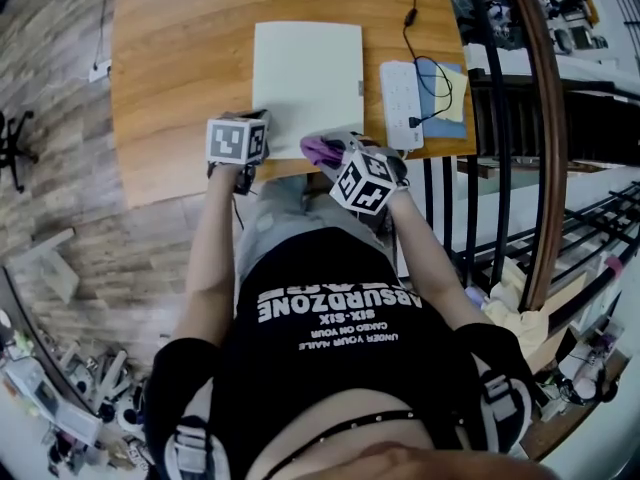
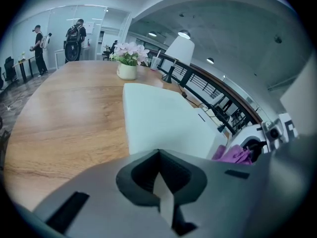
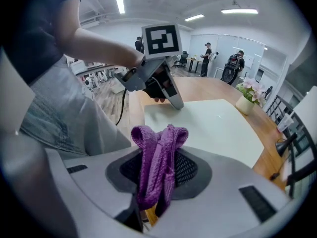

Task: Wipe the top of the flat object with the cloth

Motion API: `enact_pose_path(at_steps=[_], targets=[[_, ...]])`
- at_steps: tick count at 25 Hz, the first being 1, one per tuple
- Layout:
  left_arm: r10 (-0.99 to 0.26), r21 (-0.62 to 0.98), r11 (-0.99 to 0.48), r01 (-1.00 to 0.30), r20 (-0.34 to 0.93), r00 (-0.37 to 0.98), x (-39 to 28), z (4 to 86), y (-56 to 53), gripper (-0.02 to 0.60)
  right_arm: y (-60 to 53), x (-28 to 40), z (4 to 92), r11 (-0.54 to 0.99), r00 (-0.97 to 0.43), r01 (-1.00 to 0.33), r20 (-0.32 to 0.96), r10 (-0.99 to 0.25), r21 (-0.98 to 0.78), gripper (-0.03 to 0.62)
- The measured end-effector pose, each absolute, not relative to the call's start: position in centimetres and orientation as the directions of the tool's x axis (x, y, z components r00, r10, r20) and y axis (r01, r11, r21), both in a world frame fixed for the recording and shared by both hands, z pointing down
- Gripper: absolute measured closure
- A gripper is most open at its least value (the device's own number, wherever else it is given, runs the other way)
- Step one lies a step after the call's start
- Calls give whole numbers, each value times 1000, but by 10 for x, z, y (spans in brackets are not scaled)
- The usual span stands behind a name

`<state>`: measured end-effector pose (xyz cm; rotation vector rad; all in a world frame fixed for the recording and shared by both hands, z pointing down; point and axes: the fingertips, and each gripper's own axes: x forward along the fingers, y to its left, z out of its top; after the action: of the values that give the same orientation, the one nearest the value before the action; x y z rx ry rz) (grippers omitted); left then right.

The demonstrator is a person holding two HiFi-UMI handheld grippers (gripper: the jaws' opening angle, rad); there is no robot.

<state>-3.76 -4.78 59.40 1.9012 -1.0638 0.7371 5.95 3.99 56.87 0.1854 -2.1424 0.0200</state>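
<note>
Wood, warm and smooth-grained, makes up the table (image 1: pixel 180 68) in front of us, and on it lies the flat object (image 1: pixel 305 78), a pale matte rectangle with rounded corners and a thin profile, close to the near edge. Its top looks plain and even in all three views.

Our left gripper (image 1: pixel 257 120) sits at the object's near left corner. In the left gripper view its grey jaws are drawn together with only a thin pale sliver between them, which looks to us like the object's near edge pinched there. The right gripper view shows that gripper's tip down on the same corner.

Our right gripper (image 1: pixel 340 156) is at the near right corner, its jaws clamped on the cloth (image 1: pixel 322 151). The cloth is purple with a nubbly, towel-like pile, bunched into soft loops that stand up above the ribbed black pads. It hangs just off the object's near edge, and we cannot tell whether it touches the surface.

To the right of the object a white plastic power strip (image 1: pixel 402 103) lies flat with a black cable plugged into it, resting partly on a blue and yellow sheet (image 1: pixel 452 96). At the far end of the table a small cream pot (image 2: pixel 127 71) holds pink and white flowers (image 2: pixel 130 51), and a white conical lampshade (image 2: pixel 179 51) stands behind it. A dark railing (image 1: pixel 500 118) with a curved wooden handrail runs along the table's right side.
</note>
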Motion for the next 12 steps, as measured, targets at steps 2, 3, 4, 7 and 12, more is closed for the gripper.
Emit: enact_pose_path(at_steps=[2,3,4,7,12], targets=[[-395,357,-315,-879,793,464,-37,594,-48,578,40,56,570,989,-516,-127,846,-136,81,471],[-394,356,-316,-880,794,463,-37,595,-49,578,40,54,571,989,-513,-124,848,-138,86,471],[-393,358,-313,-880,794,463,-37,595,-49,577,40,51,571,989,-514,-122,847,-137,86,471],[-395,371,-295,-880,792,466,-38,595,-49,577,43,40,571,991,-526,-105,841,-126,82,471],[-404,370,-280,-886,792,458,-39,594,-49,578,48,17,571,994,-530,-59,841,-108,91,471]])
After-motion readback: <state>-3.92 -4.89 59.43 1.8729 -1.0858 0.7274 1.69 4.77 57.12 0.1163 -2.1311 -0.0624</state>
